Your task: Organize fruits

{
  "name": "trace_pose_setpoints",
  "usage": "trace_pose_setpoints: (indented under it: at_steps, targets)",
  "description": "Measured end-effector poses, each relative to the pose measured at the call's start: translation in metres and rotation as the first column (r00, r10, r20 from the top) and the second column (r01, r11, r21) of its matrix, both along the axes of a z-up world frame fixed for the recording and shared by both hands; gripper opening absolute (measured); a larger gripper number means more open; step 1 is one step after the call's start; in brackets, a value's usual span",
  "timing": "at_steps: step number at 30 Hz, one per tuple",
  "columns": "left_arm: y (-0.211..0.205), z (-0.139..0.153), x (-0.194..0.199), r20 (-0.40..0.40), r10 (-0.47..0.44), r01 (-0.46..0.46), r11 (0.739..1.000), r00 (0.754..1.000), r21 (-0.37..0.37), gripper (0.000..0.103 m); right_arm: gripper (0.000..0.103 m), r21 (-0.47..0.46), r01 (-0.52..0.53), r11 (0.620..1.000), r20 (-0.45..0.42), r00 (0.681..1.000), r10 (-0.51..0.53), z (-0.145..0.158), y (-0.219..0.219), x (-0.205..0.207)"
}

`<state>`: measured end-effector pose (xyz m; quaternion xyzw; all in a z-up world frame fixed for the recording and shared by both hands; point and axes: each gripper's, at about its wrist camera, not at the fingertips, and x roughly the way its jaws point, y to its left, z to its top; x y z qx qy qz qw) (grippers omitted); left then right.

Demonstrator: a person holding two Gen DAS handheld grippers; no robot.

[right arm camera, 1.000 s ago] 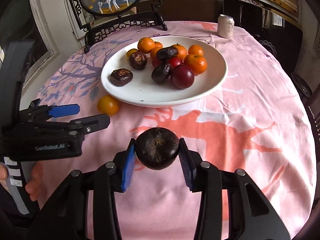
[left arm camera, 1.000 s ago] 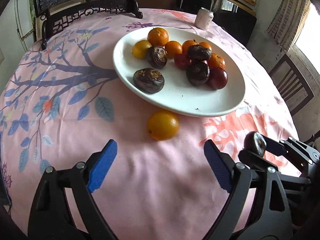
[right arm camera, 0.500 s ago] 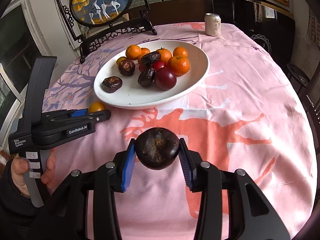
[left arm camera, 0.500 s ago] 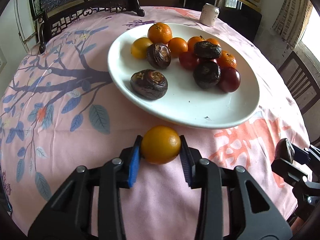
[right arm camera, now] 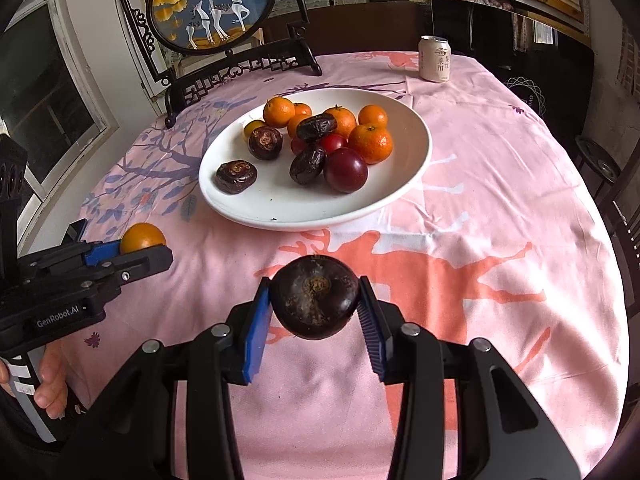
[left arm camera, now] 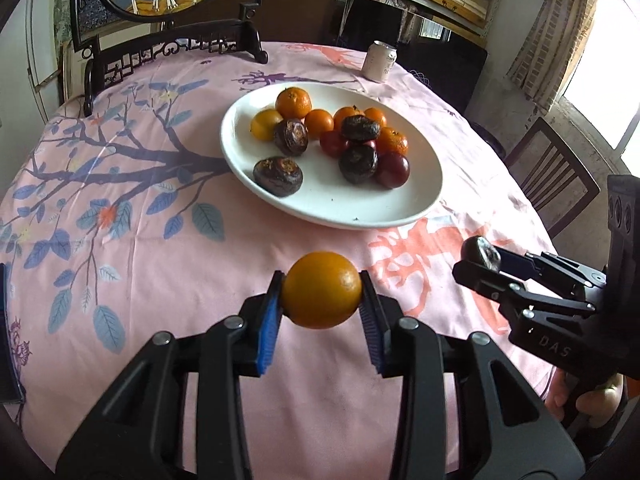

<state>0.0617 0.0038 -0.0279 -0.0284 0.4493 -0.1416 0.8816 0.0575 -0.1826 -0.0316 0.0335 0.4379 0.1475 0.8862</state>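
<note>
My left gripper (left arm camera: 321,292) is shut on an orange fruit (left arm camera: 321,289) and holds it above the pink tablecloth, in front of the white plate (left arm camera: 420,204). My right gripper (right arm camera: 314,306) is shut on a dark brown round fruit (right arm camera: 314,302), also above the cloth, in front of the plate (right arm camera: 416,152). The plate holds several oranges, dark brown fruits and red plums. The left gripper with its orange shows at the left of the right wrist view (right arm camera: 140,240). The right gripper with its dark fruit shows at the right of the left wrist view (left arm camera: 480,254).
A drink can (right arm camera: 434,59) stands at the table's far side. A black decorative stand with a deer picture (right arm camera: 212,4) stands at the far left. A wooden chair (left arm camera: 556,176) is beside the table on the right.
My left gripper moved forward and shut on the orange that lay on the cloth, then lifted it. My right gripper kept hold of the dark fruit and drew back slightly.
</note>
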Motion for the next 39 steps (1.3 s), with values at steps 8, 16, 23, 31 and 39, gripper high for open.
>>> trace_pose_setpoints:
  at_steps: [8, 16, 23, 31, 39]
  targets:
    - [-0.015, 0.025, 0.078, 0.029, 0.019, -0.019, 1.000, 0.999, 0.008, 0.037, 0.042, -0.038, 0.002, 0.999, 0.032, 0.999, -0.001, 0.020, -0.005, 0.057]
    - [-0.032, -0.006, 0.143, -0.070, 0.053, -0.051, 0.998, 0.996, 0.025, 0.038, 0.042, -0.086, 0.041, 0.995, -0.024, 0.999, -0.043, 0.002, -0.016, 0.124]
    - [-0.029, -0.012, 0.152, -0.082, 0.051, -0.050, 0.999, 0.995, 0.011, 0.054, 0.066, -0.078, 0.051, 0.996, 0.022, 0.999, -0.049, 0.007, -0.017, 0.127]
    - [-0.007, 0.037, 0.087, 0.113, 0.089, -0.092, 0.996, 0.990, 0.019, 0.101, 0.102, -0.107, 0.108, 0.988, 0.145, 0.985, -0.092, 0.036, -0.023, 0.067]
    - [0.008, 0.022, -0.004, 0.153, 0.167, -0.188, 0.972, 0.974, 0.139, 0.101, 0.102, -0.092, 0.154, 0.984, 0.067, 0.987, -0.148, 0.014, -0.022, 0.012]
